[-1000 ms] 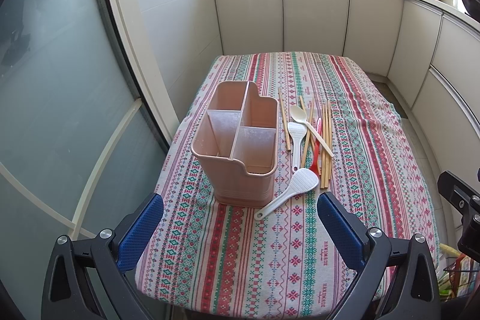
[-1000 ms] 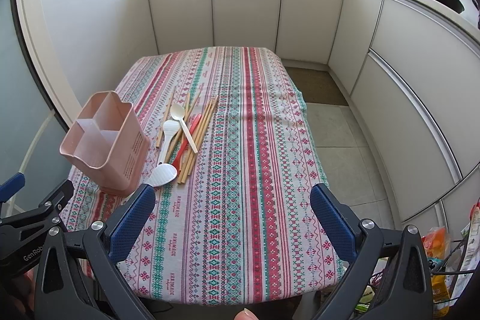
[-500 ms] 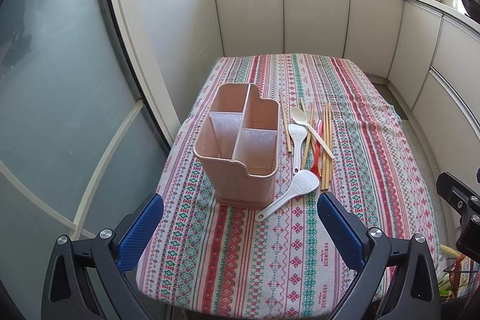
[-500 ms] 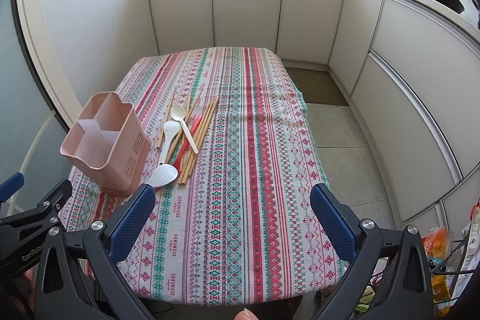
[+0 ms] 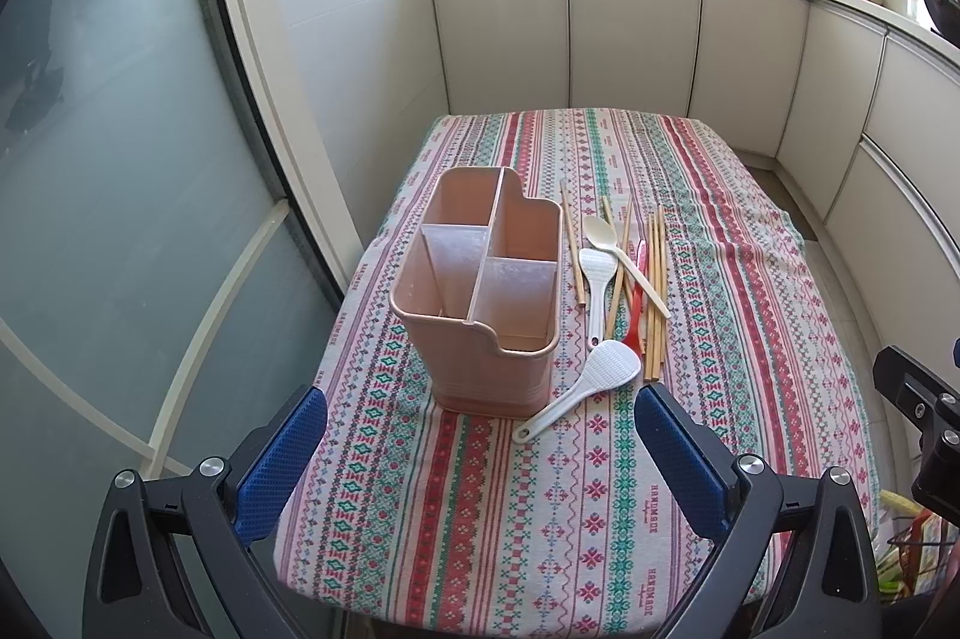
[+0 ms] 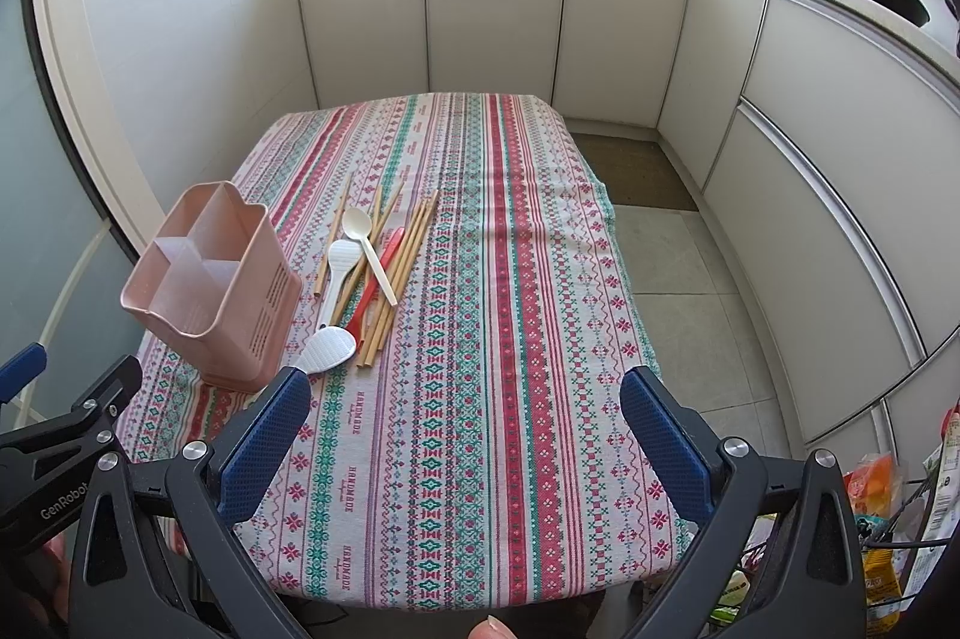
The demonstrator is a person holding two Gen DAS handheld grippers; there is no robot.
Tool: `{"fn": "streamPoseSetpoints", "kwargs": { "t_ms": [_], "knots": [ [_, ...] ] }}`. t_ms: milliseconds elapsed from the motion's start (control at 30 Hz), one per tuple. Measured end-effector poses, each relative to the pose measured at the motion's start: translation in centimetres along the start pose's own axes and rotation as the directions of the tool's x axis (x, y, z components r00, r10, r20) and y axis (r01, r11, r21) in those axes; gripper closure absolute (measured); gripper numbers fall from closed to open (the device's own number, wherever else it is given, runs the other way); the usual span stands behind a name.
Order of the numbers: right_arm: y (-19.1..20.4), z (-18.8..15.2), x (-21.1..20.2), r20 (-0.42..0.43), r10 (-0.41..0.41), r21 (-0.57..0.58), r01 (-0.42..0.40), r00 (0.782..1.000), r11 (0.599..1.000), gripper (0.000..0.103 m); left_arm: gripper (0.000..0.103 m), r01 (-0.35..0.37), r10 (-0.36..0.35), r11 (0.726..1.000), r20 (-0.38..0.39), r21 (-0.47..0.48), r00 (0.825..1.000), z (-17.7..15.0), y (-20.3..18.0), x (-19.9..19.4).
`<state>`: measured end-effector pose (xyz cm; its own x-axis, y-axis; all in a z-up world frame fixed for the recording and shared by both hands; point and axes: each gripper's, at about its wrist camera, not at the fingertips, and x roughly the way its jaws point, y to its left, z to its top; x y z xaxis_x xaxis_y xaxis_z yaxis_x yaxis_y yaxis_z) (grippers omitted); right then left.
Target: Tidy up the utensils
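Utensils are lying in a loose bunch on the striped tablecloth [image 5: 750, 291], and none of them are in my tongs. I am holding my left tongs [image 5: 480, 450] wide open over the near end of the table, with the blue pads [image 5: 282, 465] far apart and touching nothing. I am holding my right tongs [image 6: 465, 435] wide open too, and nothing is sitting between those pads either.

Just past my left tongs, a white rice paddle [image 5: 585, 384] is lying flat with its handle pointing toward me. Its handle end is sitting right beside the bottom of the pink holder [image 5: 480, 291]. That holder is standing upright near the left edge of the table, and its compartments are looking empty.

To the right of the holder, a second white paddle [image 5: 597, 282], a red spoon [image 5: 636, 315] and a cream spoon [image 5: 624, 261] are lying mixed in with the wooden chopsticks [image 5: 655, 291]. The cream spoon is lying across some of the chopsticks.

Farther back, the cloth is running on bare to the white cupboards [image 6: 492, 9].
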<state>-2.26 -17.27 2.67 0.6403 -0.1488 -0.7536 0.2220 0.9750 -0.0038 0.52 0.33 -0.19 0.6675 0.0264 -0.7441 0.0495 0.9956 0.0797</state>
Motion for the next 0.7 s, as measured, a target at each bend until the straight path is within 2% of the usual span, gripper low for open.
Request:
{"fn": "streamPoseSetpoints", "kwargs": {
  "t_ms": [700],
  "knots": [
    [-0.77, 0.31, 0.21, -0.004, 0.006, 0.020, -0.006, 1.000, 1.000, 0.000, 0.000, 0.002, -0.002, 1.000, -0.006, -0.017, 1.000, 0.09, 0.60, 0.60]
  ]
}}
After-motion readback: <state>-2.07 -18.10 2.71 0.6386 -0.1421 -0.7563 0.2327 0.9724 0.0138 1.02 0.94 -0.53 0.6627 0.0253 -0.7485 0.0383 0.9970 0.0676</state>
